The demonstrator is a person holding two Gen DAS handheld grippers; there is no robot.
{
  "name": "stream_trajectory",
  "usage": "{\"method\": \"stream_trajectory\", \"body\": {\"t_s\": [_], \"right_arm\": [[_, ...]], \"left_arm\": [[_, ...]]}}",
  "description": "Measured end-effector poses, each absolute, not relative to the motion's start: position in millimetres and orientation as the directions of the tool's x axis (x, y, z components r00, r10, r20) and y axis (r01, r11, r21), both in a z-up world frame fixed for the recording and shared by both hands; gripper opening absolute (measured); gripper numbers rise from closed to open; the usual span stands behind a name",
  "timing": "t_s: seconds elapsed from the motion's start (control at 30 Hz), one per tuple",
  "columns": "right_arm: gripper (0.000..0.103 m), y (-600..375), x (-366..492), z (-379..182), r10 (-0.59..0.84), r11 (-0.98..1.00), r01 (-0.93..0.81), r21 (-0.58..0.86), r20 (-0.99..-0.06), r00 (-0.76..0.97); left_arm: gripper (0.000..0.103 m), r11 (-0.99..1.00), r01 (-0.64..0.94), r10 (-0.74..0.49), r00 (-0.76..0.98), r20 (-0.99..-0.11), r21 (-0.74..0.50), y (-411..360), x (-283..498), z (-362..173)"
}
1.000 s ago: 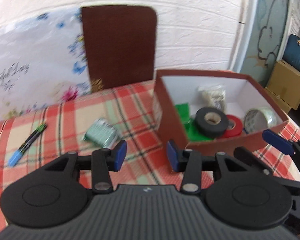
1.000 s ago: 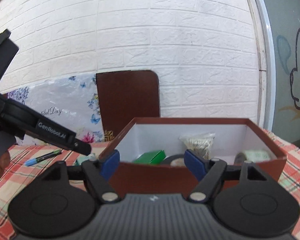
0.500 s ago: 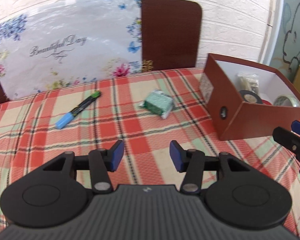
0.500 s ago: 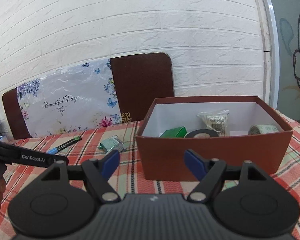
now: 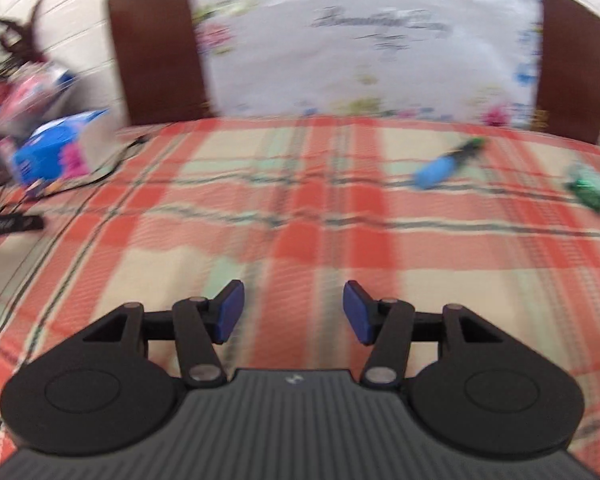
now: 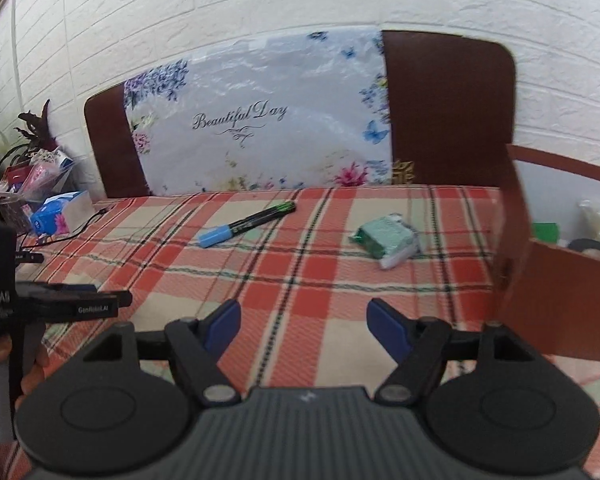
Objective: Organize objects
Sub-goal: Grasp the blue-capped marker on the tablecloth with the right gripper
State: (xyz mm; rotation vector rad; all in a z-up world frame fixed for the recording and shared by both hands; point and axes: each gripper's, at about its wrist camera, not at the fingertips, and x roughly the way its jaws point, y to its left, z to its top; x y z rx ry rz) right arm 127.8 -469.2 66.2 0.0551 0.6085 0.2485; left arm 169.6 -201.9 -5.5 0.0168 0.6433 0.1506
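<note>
Both claws sit open and empty: left gripper (image 5: 293, 307) and right gripper (image 6: 303, 327) hover low over the plaid tablecloth (image 6: 300, 280). We count one marker (image 6: 247, 224), lying flat, blue cap near-left, green end far-right, and one green packet (image 6: 386, 239) between it and the brown box (image 6: 556, 296) at right.

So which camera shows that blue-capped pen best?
The right wrist view: the pen lies sharp there, blue cap and green end both clear. The left wrist view shows it only as a motion-blurred streak.
</note>
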Motion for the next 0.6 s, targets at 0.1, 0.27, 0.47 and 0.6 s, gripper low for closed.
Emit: {"method": "stream_trajectory", "body": {"t_s": [0.1,0.27,0.47,0.6], "right_arm": [[0.072,-435.3,175.1,62.6,0.297,0.954,-0.227,0.193,-0.558,0.775],[0.073,-382.0,263.2,42.1,0.253,0.966,-0.163,0.202,-0.588,0.768],[0.073,-346.1,327.3,7.4,0.137,0.99,-0.09,0.105,-0.663,0.736],[0.02,-339.7,304.6,7.4,0.165,0.981,-0.191,0.033,-0.658,0.735]], "left_arm": [[0.066,0.986,-0.145,0.079,0.837,-0.542,-0.08,-177.6,159.7,-4.9],[0.066,0.991,-0.135,0.103,0.851,-0.515,-0.025,-189.9,158.9,-5.9],[0.066,0.984,-0.146,0.075,0.857,-0.51,-0.101,-177.3,158.5,-9.9],[0.066,0.982,-0.148,0.068,0.858,-0.508,-0.119,-175.3,160.9,-10.6]]}}
